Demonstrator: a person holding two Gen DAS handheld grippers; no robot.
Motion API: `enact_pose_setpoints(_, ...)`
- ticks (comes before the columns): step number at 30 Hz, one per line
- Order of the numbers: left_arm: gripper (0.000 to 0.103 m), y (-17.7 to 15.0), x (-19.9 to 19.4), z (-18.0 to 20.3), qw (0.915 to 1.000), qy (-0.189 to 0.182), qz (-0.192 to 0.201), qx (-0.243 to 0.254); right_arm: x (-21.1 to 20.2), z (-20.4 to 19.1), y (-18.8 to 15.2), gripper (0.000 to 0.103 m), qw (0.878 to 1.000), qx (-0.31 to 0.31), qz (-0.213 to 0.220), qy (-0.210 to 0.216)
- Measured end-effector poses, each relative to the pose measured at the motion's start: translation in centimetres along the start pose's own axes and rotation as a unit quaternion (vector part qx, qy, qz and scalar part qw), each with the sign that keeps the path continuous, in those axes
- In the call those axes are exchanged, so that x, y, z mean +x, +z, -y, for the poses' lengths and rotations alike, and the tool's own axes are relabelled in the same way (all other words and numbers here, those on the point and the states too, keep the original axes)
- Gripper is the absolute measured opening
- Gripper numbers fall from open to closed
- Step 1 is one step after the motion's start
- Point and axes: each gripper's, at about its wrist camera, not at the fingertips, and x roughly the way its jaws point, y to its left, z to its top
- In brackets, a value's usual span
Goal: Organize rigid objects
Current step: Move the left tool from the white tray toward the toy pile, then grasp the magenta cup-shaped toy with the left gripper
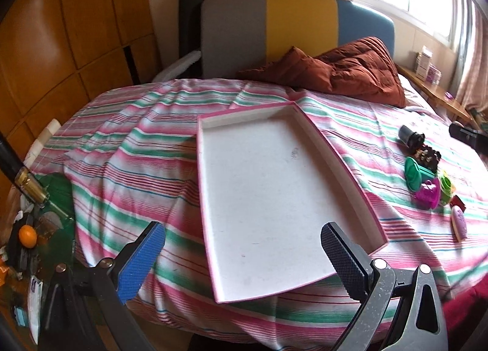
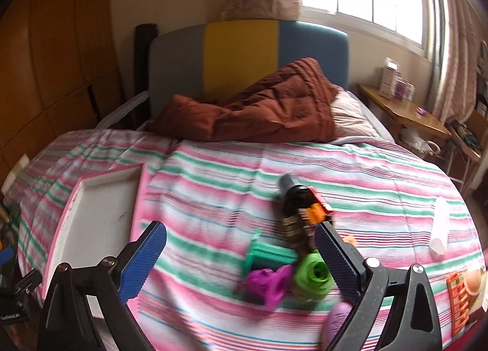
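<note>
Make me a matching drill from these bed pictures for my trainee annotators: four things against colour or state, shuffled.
Things:
1. tray
2. quilt
3. spool
4. left gripper

Descriptions:
A. rust brown, bunched by the headboard
B. teal, lying on its side
C. jaws wide, holding nothing
D. white inside, pink rim, empty

Pairs: 1-D, 2-A, 3-B, 4-C

A bed [image 1: 146,149] under a pink, green and white striped cover carries everything. Straight ahead of the left jaws lies a shallow pink-edged white tray [image 1: 274,186], nothing in it. Between and just ahead of the right jaws sits a cluster of small toys: a green spool [image 2: 265,255], a magenta piece [image 2: 268,285], a lime-green piece [image 2: 312,279] and a dark cylinder [image 2: 297,194]. A rust-brown quilt [image 2: 259,107] lies crumpled far beyond, by the headboard.
</note>
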Motion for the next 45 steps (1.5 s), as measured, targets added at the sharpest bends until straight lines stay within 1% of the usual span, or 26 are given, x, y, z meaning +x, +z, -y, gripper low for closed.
enact_pose_setpoints(3,0.103,0.4,0.4,1.0,0.9997,-0.021,-0.01,0.005,0.5,4.1,0.2,0.1,0.999,0.052,0.006,-0.01)
enact_pose_setpoints(5,0.103,0.9,0.7,1.9,0.9991,-0.037,-0.014,0.014,1.1,6.7,0.1,0.1,0.996,0.089,0.006,-0.026)
enact_pose_setpoints(8,0.103,1.5,1.1,3.9,0.9973,-0.059,-0.017,0.039,1.8,10.2,-1.0,0.1,0.987,0.154,0.006,-0.041)
enact_pose_setpoints(10,0.103,1.9,1.5,5.5,0.9951,-0.077,-0.022,0.058,2.1,12.0,-1.5,0.1,0.979,0.201,-0.006,-0.041)
enact_pose_setpoints(12,0.103,2.3,1.9,7.5,0.9923,-0.091,-0.024,0.08,1.8,12.9,-1.5,0.1,0.975,0.22,0.001,-0.039)
enact_pose_setpoints(14,0.102,2.7,2.4,9.7,0.9886,-0.11,-0.029,0.099,1.7,13.2,-1.5,0.1,0.974,0.223,0.002,-0.039)
enact_pose_setpoints(16,0.102,3.1,2.6,11.9,0.9833,-0.135,-0.031,0.118,1.7,13.2,-1.5,0.1,0.973,0.228,-0.001,-0.03)
enact_pose_setpoints(18,0.101,3.3,3.1,14.1,0.9782,-0.147,-0.035,0.142,1.8,13.1,-1.5,0.1,0.973,0.23,-0.003,-0.029)
enact_pose_setpoints(20,0.095,3.3,3.6,16.4,0.971,-0.172,-0.048,0.159,1.8,13.3,-1.5,0.1,0.972,0.235,-0.003,-0.025)
enact_pose_setpoints(22,0.084,3.1,4.3,18.6,0.9634,-0.197,-0.064,0.171,1.8,13.6,-1.5,0.1,0.971,0.24,-0.003,-0.023)
enact_pose_setpoints(23,0.08,3.0,4.6,19.5,0.96,-0.207,-0.069,0.176,1.8,13.7,-1.5,0.1,0.97,0.243,-0.002,-0.023)
enact_pose_setpoints(25,0.066,2.7,5.0,21.4,0.9517,-0.227,-0.082,0.189,1.8,14.0,-1.6,0.1,0.968,0.25,-0.001,-0.021)
enact_pose_setpoints(26,0.064,2.6,5.2,22.3,0.9475,-0.238,-0.088,0.195,1.8,14.1,-1.6,0.1,0.967,0.253,-0.001,-0.019)
enact_pose_setpoints(28,0.063,2.5,5.5,23.8,0.9432,-0.248,-0.089,0.203,1.8,14.3,-1.7,0.1,0.966,0.258,-0.002,-0.018)
enact_pose_setpoints(30,0.063,2.4,6.1,24.9,0.9422,-0.247,-0.093,0.206,1.8,14.5,-1.7,0.1,0.965,0.261,-0.001,-0.015)
enact_pose_setpoints(32,0.064,2.5,7.1,25.8,0.9395,-0.254,-0.109,0.203,1.8,14.5,-1.7,0.1,0.965,0.263,0.0,-0.013)
enact_pose_setpoints(33,0.064,2.5,7.8,26.2,0.9396,-0.253,-0.115,0.199,1.8,14.6,-1.7,0.1,0.964,0.264,0.001,-0.012)
enact_pose_setpoints(39,0.067,3.2,11.0,27.7,0.9468,-0.237,-0.132,0.173,1.9,14.8,-1.8,0.1,0.963,0.271,0.001,-0.006)
enact_pose_setpoints(41,0.069,3.4,11.7,27.6,0.947,-0.239,-0.133,0.169,2.0,14.8,-1.7,0.1,0.963,0.269,-0.001,-0.007)
enact_pose_setpoints(42,0.065,3.5,11.8,27.4,0.9463,-0.245,-0.131,0.165,2.1,14.8,-1.7,0.1,0.963,0.269,-0.002,-0.007)
enact_pose_setpoints(43,0.056,3.6,11.7,27.3,0.9449,-0.251,-0.131,0.164,2.1,14.8,-1.7,0.1,0.963,0.268,-0.004,-0.006)
enact_pose_setpoints(44,0.051,3.6,11.5,27.1,0.9434,-0.259,-0.131,0.161,2.2,14.8,-1.8,0.1,0.963,0.268,-0.006,-0.006)
enact_pose_setpoints(45,0.039,3.6,11.3,26.7,0.9423,-0.264,-0.133,0.158,2.2,14.8,-1.8,0.1,0.963,0.268,-0.007,-0.007)
